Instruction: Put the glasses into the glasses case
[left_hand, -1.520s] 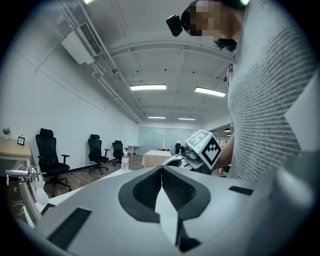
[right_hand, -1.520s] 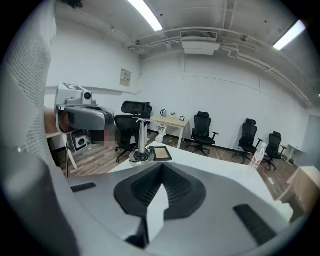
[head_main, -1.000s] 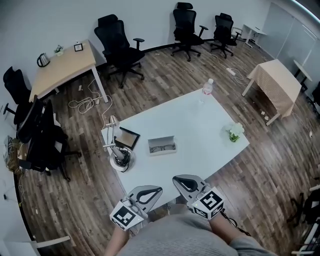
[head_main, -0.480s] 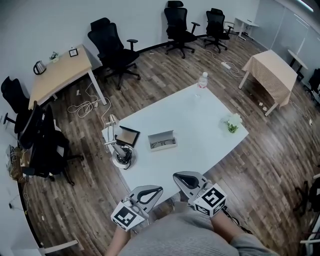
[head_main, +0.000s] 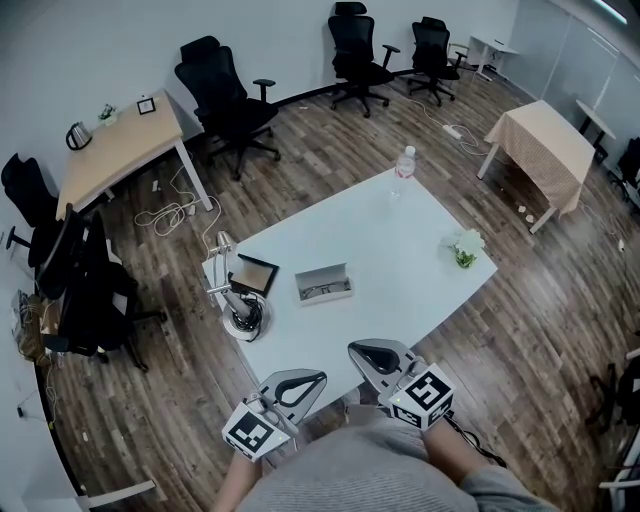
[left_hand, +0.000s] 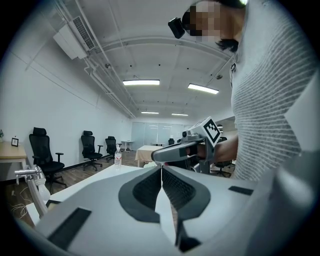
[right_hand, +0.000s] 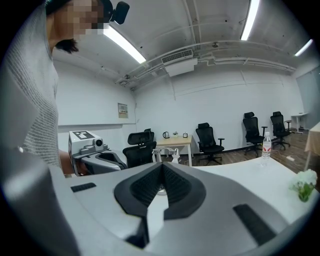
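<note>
Grippers have sunk slightly in the head view — left gripper (head_main: 318, 378) and right gripper (head_main: 355, 350), fingers pressed together on nothing, hover off the desk's (head_main: 400, 240) near corner — glasses (head_main: 322, 291) seemingly lie in the open glasses case (head_main: 324, 277) toward its left corner, so any approach should be level and slow.

Cannot tell what lies in the open glasses case (head_main: 324, 284), toward 9 o'clock from the middle of the worktop (head_main: 400, 250): too small, just a thin dark shape. Cannot identify the grey stand (head_main: 238, 310) at the 8 o'clock corner either. Cannot see the 6 o'clock corner, covered by the left gripper (head_main: 320, 379) and right gripper (head_main: 354, 352). Cannot follow the forearms (head_main: 232, 490) past the bottom edge.
</note>
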